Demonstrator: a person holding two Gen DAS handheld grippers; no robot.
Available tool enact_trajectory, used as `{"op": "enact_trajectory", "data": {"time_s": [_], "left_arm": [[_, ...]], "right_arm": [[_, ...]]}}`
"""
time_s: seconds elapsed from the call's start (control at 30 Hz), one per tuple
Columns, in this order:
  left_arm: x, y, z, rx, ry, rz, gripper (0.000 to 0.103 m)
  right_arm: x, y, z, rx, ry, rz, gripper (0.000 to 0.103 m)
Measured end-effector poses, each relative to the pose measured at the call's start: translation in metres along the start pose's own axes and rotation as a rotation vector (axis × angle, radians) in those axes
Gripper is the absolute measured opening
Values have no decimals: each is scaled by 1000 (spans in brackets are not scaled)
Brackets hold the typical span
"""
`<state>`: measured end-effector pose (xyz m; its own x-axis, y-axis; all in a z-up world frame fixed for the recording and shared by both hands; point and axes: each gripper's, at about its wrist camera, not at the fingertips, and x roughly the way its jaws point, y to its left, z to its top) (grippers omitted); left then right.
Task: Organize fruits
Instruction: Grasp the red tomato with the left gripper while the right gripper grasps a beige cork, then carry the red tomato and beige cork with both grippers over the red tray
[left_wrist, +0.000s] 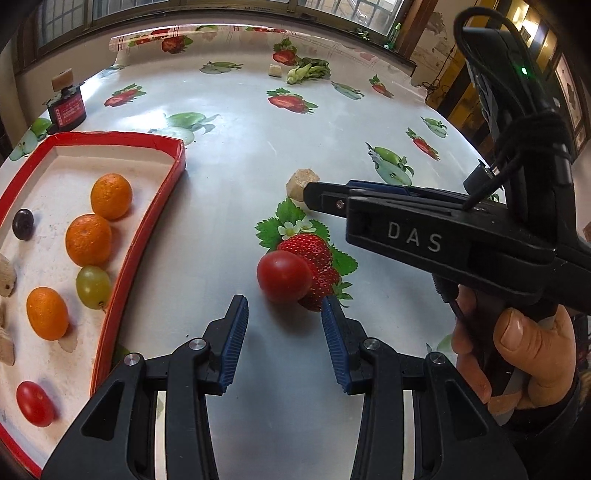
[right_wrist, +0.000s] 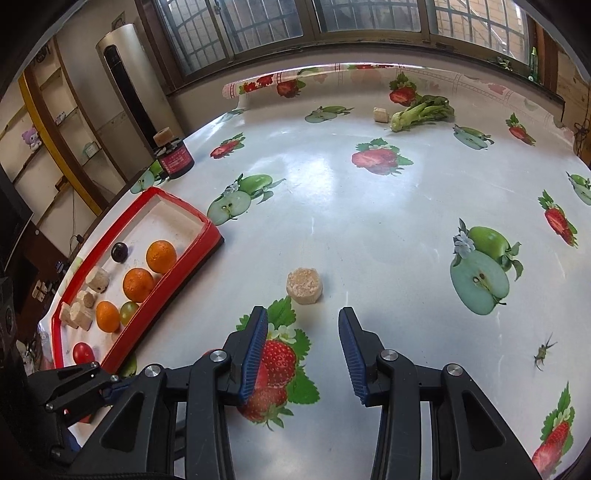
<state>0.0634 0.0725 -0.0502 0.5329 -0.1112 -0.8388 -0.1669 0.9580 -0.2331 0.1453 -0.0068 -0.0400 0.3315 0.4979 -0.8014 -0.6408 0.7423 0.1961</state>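
Hovering low over the table (left_wrist: 240, 206), the left gripper (left_wrist: 284, 306) has its blue-padded jaws spread apart with nothing between them. Just beyond its tips lies a red cherry tomato (left_wrist: 283, 276), resting on a printed strawberry of the tablecloth. All places from here are given against that tomato.

To its right, the right gripper (right_wrist: 302, 317) comes in, held by a hand (left_wrist: 517, 354) wrapped around the black handle. Its jaws are parted as well, gripping nothing. Just past the tomato, on the far side of the printed strawberry, sits a pale round biscuit-like puck (right_wrist: 304, 285), directly ahead of the right gripper's tips and not touched by them.

Left of the tomato stands the red-rimmed tray (left_wrist: 147, 236), and it is well filled: a second cherry tomato (left_wrist: 35, 403) at the near end, three small oranges (left_wrist: 88, 240) in a row, a green grape (left_wrist: 93, 287) against the rim, a dark grape (left_wrist: 23, 223) deeper in, and several pale chunks (right_wrist: 85, 309) along the far wall.

Further off, beyond the tray's far end, a dark jar with a red label (right_wrist: 176, 158) carries another pale chunk on top. Far across the table from the tomato, a leafy green vegetable (right_wrist: 421, 112) lies beside one more pale cube (right_wrist: 381, 114), near the window.
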Motion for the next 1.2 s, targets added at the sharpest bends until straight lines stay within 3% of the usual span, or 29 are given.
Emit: {"op": "enact_trajectory", "data": {"time_s": [0.27,0.3,0.33,0.37,0.4,0.43,0.83,1.2], "left_arm": [[15,-2,10,14,-8,0,39],[17,-3,12,21,-12,3,38],[18,-3,13,27,-13,6,30],[18,-4,13,35,-15,8,30],[18,-3,13,38,-16,5,30],[18,-3,13,40,-17,3,30],[-17,8,1,22,-70,57,30],[-55,27,-11,-13,-133,96,30]], "right_arm": [[33,-2,14,-6,36,5,42],[35,-1,15,-10,38,6,41],[35,-1,16,-12,35,9,40],[36,-1,17,-13,34,11,37],[36,-1,17,-13,37,10,27],[35,-2,16,-11,37,12,26],[-10,-8,-8,28,-19,32,26],[-50,18,-21,-1,-73,61,26]]}}
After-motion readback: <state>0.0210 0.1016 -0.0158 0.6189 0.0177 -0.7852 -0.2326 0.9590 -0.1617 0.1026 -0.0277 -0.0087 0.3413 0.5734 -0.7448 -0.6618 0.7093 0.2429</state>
